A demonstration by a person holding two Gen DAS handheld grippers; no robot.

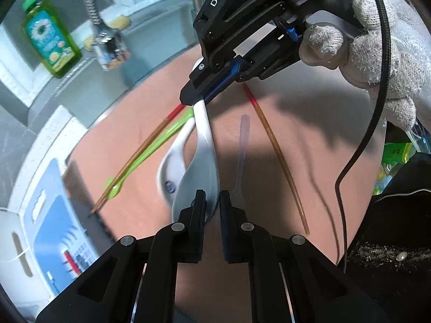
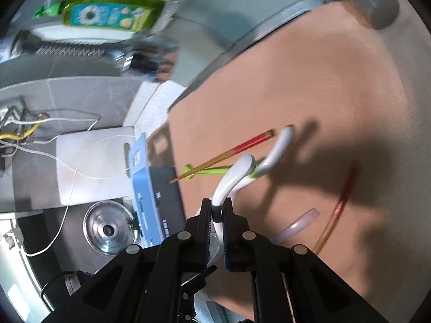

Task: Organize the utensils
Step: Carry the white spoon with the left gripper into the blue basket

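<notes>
Two white spoons are in the middle of the pink-brown board (image 1: pixel 309 140). The left gripper (image 1: pixel 212 202) is closed on the bowl end of the upper white spoon (image 1: pixel 200 161). The right gripper (image 1: pixel 192 101) comes in from the top of the left wrist view. It pinches the thin handle end of that same spoon. So both grippers hold one spoon, one at each end. A hand in a white knit glove (image 1: pixel 382 48) holds the right gripper.

In the right wrist view, the right gripper (image 2: pixel 216 212) has its fingers closed on the white handle of this spoon (image 2: pixel 234 177).

The second white spoon (image 1: pixel 172 161) lies just under and beside the first one. It has a small blue mark in its bowl. A green plastic spoon (image 1: pixel 150 148) lies next to it, and a pair of brown chopsticks with red ends (image 1: pixel 140 150) lies across the green spoon. One more chopstick with a red end (image 1: pixel 277 156) lies alone on the right side of the board. A clear plastic spoon (image 1: pixel 241 150) lies between the white spoons and that chopstick.

A blue and grey utensil holder (image 2: pixel 150 188) sits at the left edge of the board. A green bottle of dish soap (image 1: pixel 48 37) stands by the sink (image 1: pixel 150 53) at the back. A shiny metal lid (image 2: pixel 107 226) sits on the dark counter near the holder.
</notes>
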